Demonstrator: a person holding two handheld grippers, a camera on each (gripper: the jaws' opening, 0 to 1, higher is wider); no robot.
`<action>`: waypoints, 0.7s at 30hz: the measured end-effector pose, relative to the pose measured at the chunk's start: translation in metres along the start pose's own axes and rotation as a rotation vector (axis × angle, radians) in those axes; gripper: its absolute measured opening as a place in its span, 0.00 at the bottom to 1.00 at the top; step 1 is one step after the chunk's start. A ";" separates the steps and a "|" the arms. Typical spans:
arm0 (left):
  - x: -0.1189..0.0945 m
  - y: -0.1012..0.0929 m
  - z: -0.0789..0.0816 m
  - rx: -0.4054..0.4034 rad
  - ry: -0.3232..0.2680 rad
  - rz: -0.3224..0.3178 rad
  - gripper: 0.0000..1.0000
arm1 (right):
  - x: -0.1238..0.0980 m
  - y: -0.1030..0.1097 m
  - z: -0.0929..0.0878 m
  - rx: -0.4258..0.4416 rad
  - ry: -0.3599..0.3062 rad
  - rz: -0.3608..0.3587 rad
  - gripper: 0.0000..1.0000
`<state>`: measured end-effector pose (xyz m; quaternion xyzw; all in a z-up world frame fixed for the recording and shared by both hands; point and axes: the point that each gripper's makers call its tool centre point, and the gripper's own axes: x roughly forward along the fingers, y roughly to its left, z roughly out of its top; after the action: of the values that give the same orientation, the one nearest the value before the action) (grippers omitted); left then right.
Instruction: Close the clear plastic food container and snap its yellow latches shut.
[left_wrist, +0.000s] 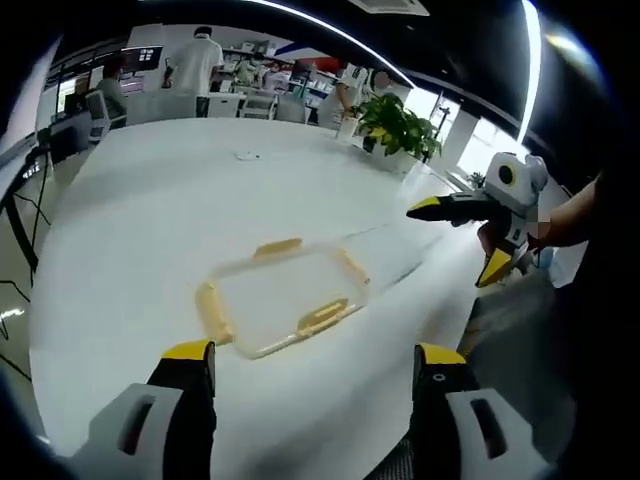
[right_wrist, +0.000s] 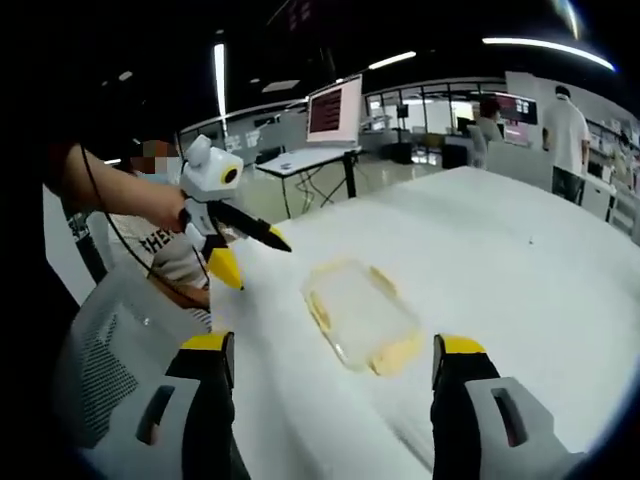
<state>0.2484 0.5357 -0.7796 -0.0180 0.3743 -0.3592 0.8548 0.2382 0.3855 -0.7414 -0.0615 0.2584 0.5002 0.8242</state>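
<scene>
Fingers of both the left gripper (left_wrist: 314, 362) and right gripper (right_wrist: 334, 353) are spread open, empty, above the clear rectangular plastic food container (left_wrist: 282, 297) on the white tabletop (left_wrist: 150, 230). Approach seems underway; next, press its yellow latches (left_wrist: 322, 314) down.

One clear container (left_wrist: 283, 297) sits on one white table (left_wrist: 140, 230), near its edge. Four yellow latches (left_wrist: 322, 316) ring it, one per side. Two grippers are up: left (left_wrist: 314, 366), right (right_wrist: 332, 360). One potted plant (left_wrist: 398, 126) at the far edge.
</scene>
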 end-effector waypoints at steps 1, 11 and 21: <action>0.001 0.000 0.000 0.001 0.002 0.000 0.78 | 0.001 0.000 -0.001 0.001 0.009 0.003 0.80; 0.010 0.004 -0.005 0.066 0.069 -0.022 0.78 | 0.012 -0.009 -0.002 -0.040 0.051 -0.003 0.77; 0.018 0.021 -0.003 0.166 0.141 -0.039 0.76 | 0.026 -0.020 -0.001 -0.079 0.106 0.015 0.76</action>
<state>0.2675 0.5407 -0.7988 0.0712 0.4021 -0.4060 0.8176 0.2645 0.3952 -0.7582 -0.1183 0.2820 0.5124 0.8025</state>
